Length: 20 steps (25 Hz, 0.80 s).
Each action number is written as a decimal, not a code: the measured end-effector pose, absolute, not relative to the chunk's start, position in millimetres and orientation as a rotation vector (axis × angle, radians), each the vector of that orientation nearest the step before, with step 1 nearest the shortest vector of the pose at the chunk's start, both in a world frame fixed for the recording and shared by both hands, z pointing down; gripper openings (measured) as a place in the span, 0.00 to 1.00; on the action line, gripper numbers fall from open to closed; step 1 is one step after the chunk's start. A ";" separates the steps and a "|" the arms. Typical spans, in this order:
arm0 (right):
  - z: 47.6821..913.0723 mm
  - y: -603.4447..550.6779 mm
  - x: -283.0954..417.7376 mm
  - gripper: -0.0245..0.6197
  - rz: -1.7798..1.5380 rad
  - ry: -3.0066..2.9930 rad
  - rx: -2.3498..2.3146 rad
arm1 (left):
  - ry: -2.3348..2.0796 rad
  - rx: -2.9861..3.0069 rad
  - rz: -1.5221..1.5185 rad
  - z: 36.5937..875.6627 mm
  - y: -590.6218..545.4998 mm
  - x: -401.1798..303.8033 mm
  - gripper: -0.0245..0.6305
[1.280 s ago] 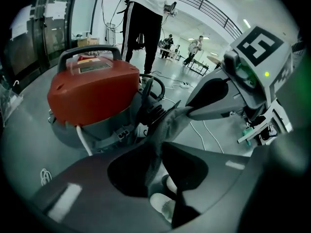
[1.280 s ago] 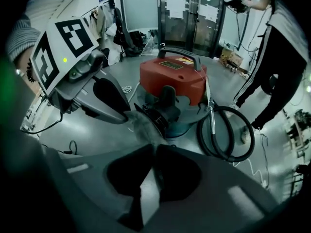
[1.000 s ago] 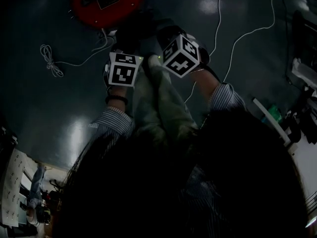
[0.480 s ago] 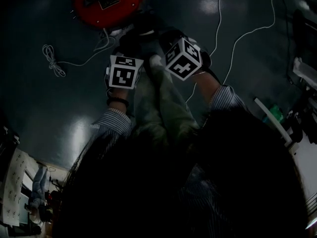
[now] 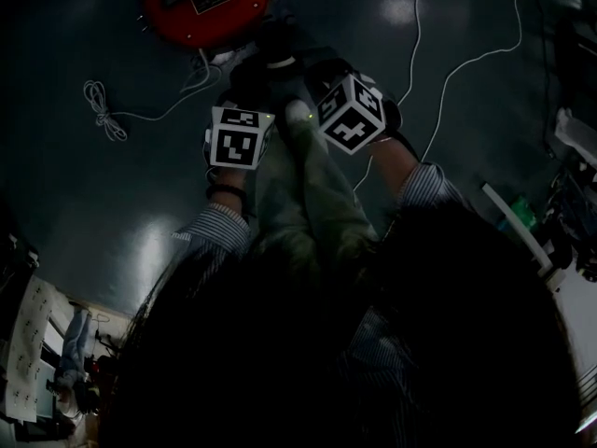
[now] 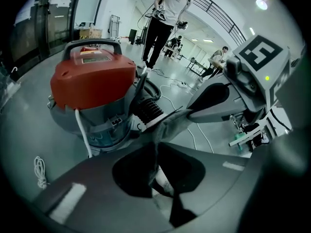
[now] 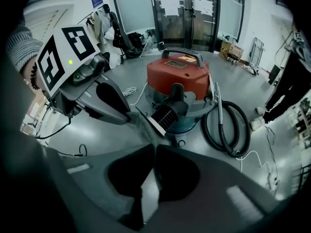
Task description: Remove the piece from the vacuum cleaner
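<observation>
Two claws (image 6: 156, 148) (image 7: 154, 150) grip one piece (image 5: 300, 192)

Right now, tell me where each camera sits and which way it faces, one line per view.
Left gripper view: on the left gripper, looking along its jaws, shut on the filter, toward the vacuum; right gripper at right.
Right gripper view: on the right gripper, looking along its jaws, also on the filter, at the vacuum and hose; left gripper at left.
Head view: on the head, facing steeply down at the floor; both grippers and sleeves show.
Shared: all three show vacuum and filter.
</observation>
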State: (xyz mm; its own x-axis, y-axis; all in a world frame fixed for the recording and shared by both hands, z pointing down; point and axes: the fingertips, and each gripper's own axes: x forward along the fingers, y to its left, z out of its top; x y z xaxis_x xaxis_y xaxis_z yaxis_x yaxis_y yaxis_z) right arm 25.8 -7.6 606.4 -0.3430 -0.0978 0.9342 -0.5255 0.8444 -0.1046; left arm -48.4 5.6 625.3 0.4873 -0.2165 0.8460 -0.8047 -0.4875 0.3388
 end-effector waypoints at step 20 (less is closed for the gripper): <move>603.4 34.1 35.3 0.07 0.527 -1.842 0.351 | -0.832 1.920 0.954 618.1 46.7 -41.6 0.09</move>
State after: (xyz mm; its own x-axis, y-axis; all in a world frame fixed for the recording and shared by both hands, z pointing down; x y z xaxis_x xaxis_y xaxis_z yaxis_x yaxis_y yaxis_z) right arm 35.3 34.1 603.4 -0.3241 0.0184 0.9459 -0.4850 0.8552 -0.1828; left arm -41.6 46.7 618.1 0.4956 -0.1935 0.8468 -0.8125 -0.4478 0.3732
